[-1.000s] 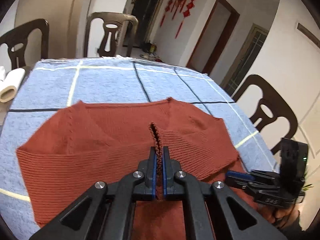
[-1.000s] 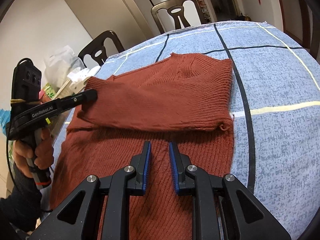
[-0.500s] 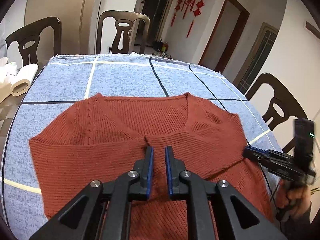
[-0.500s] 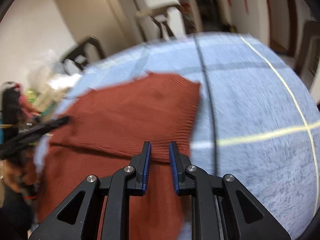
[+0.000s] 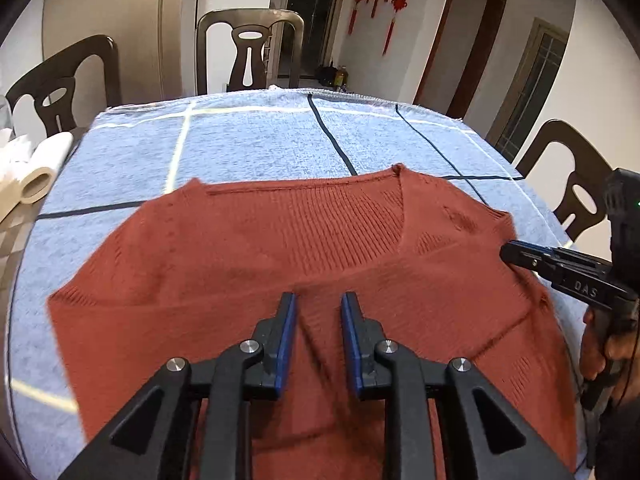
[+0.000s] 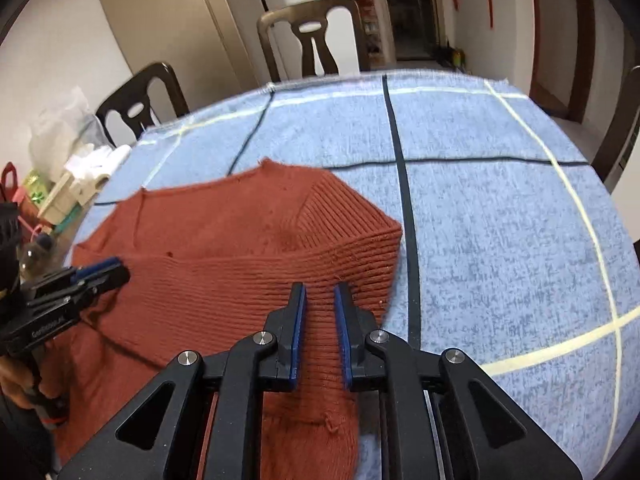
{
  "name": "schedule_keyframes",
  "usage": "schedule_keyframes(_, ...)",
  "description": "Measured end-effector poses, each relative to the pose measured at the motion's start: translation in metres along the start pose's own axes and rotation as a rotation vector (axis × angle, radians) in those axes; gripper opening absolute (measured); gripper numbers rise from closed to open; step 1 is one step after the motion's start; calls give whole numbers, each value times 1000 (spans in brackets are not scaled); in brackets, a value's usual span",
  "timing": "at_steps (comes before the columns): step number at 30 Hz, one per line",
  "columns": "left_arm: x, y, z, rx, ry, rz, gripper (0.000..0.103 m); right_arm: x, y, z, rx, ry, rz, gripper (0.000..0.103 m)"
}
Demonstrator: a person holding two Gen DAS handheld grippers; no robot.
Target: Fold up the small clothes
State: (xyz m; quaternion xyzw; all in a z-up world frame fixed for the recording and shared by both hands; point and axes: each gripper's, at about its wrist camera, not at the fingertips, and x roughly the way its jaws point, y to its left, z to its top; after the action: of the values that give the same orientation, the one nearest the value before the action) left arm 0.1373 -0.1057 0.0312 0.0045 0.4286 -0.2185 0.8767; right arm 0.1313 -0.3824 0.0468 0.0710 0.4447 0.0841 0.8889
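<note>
A rust-red knit sweater (image 5: 248,248) lies flat on the blue checked tablecloth (image 5: 248,140), with a part folded across it. My left gripper (image 5: 318,300) is open and empty, just above the folded edge at the sweater's middle. My right gripper (image 6: 320,290) is open and empty over the ribbed right side of the sweater (image 6: 240,248). The right gripper also shows in the left wrist view (image 5: 508,252) at the sweater's right edge. The left gripper shows in the right wrist view (image 6: 116,270) at the sweater's left side.
Dark wooden chairs (image 5: 250,48) stand around the table. A white paper roll (image 5: 38,176) lies at the table's left edge. Bags and boxes (image 6: 68,160) are piled beyond the left edge. The tablecloth (image 6: 500,220) lies bare beyond the sweater and to its right.
My left gripper let go of the pinched sweater fold and opened wider. The fold now lies flat. The right gripper shifted toward the sweater's right edge.
</note>
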Motion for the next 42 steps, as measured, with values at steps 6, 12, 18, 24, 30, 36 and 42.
schedule_keyframes(6,-37,35,-30,-4,-24,116,27,-29,14,-27,-76,-18,15,20)
schedule_keyframes(12,-49,61,-47,-85,-22,121,27,-28,13,-34,-89,0,-3,22)
schedule_keyframes(18,-72,65,-63,-107,-51,127,33,-53,21,-41,-107,-34,42,44)
schedule_keyframes(24,-82,62,-85,-134,-36,118,39,-65,23,-59,-96,-24,56,45)
schedule_keyframes(30,-98,65,-118,-205,-22,80,43,-76,13,-87,-42,12,88,48)
schedule_keyframes(36,-118,55,-150,-258,-32,-4,51,-86,0,-120,47,56,168,49)
schedule_keyframes(42,-130,40,-171,-269,-18,-95,52,-96,7,-142,89,108,315,49)
